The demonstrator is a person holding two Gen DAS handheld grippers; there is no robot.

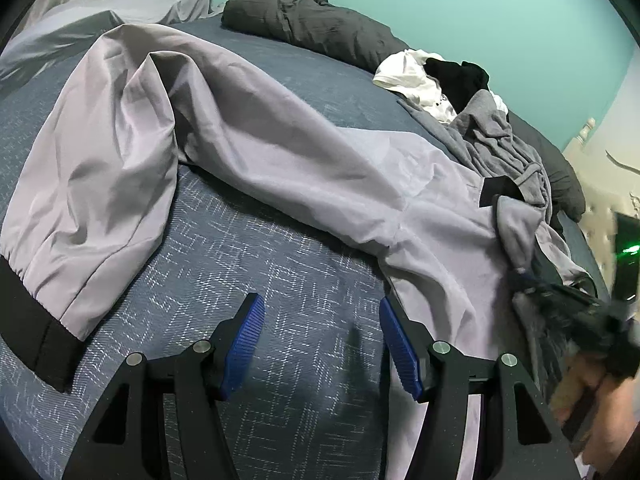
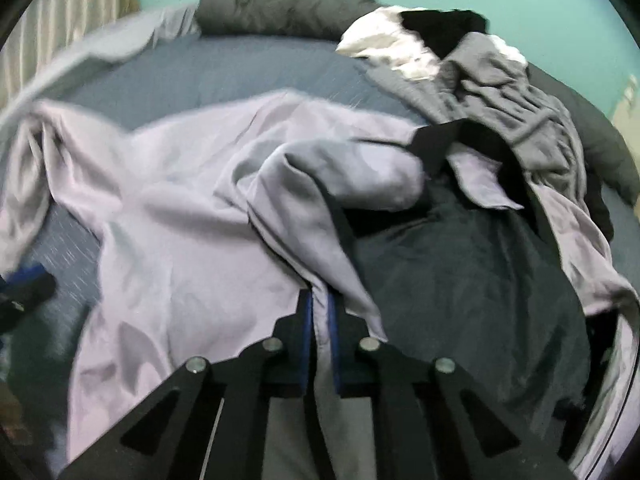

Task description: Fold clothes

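We held our left gripper with jaws wide and empty over the bed; our right gripper had its jaws clamped on the lilac jacket, its sleeve lying toward ten o'clock.

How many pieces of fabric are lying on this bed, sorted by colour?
Lilac-grey: 1, the jacket, which the right gripper is pinching.
Dark grey: 1, the rolled blanket.
Mid grey: 1, the crumpled garment.
White: 1, the garment.
Black: 1, the garment.
Total: 5
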